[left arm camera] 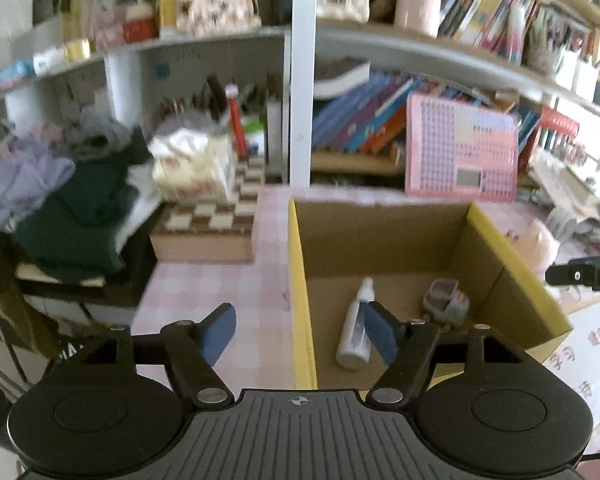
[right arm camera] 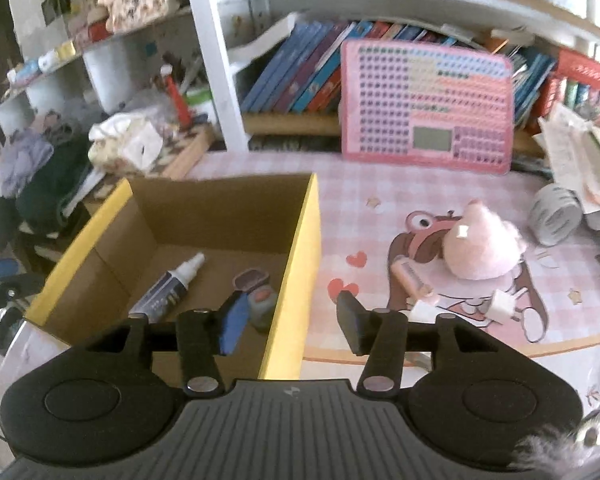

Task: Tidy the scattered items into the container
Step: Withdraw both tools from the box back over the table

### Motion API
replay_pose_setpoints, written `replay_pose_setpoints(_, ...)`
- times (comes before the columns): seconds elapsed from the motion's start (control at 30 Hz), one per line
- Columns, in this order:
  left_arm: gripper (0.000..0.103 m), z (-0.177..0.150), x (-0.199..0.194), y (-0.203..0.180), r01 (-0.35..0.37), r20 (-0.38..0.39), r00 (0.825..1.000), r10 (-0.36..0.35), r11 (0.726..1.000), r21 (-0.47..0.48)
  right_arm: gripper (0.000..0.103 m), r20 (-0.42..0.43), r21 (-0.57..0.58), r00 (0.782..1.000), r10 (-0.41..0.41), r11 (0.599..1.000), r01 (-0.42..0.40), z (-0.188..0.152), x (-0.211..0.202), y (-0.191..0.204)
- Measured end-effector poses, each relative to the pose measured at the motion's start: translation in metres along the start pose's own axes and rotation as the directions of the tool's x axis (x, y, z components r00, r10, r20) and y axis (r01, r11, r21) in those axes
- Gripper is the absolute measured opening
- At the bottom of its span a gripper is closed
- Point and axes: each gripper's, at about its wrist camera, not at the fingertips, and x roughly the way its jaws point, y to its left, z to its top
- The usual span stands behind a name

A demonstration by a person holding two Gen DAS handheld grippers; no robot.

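A cardboard box with yellow outer walls [left arm camera: 299, 264] [right arm camera: 304, 248] stands on the pink checked table. Inside it lie a white spray bottle [left arm camera: 356, 332] [right arm camera: 172, 286] and a small grey-and-pink case [left arm camera: 446, 302] [right arm camera: 256, 290]. My left gripper [left arm camera: 300, 332] hovers over the box's left wall, open, with nothing held. My right gripper [right arm camera: 292, 324] hangs over the box's right wall, open and holding nothing. To the right of the box, a pink plush toy [right arm camera: 480, 244], a pink tube [right arm camera: 410, 280] and a white charger plug [right arm camera: 500, 304] lie on the cartoon mat.
A pink keyboard toy [right arm camera: 426, 106] leans against the bookshelf behind the box. A grey tape roll [right arm camera: 556, 216] and stacked papers sit at the far right. A chessboard box [left arm camera: 208, 232], a tissue pack and piled clothes [left arm camera: 72, 200] crowd the left.
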Motion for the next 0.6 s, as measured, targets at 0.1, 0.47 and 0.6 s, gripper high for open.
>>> replay_pose_setpoints(0.1,0.082,-0.002,-0.022,-0.002,0.016,0.048,0.999,-0.016,1.000,-0.019,0.059,0.031,0.005,0.999,-0.009,1.000,0.009,-0.008,-0.019,0.005)
replay_pose_setpoints(0.47,0.084,-0.042,-0.060,-0.018,0.088,0.049,0.995,-0.087,0.996,-0.024,0.066,0.065,0.023,0.995,-0.077,0.997,0.076,-0.064,-0.070,0.034)
replay_pose_setpoints(0.6,0.084,-0.062,-0.066,-0.026,0.116,0.010,0.993,-0.116,0.993,-0.010,0.066,0.041,0.028,0.995,-0.093,0.995,0.092,-0.088,-0.076,0.040)
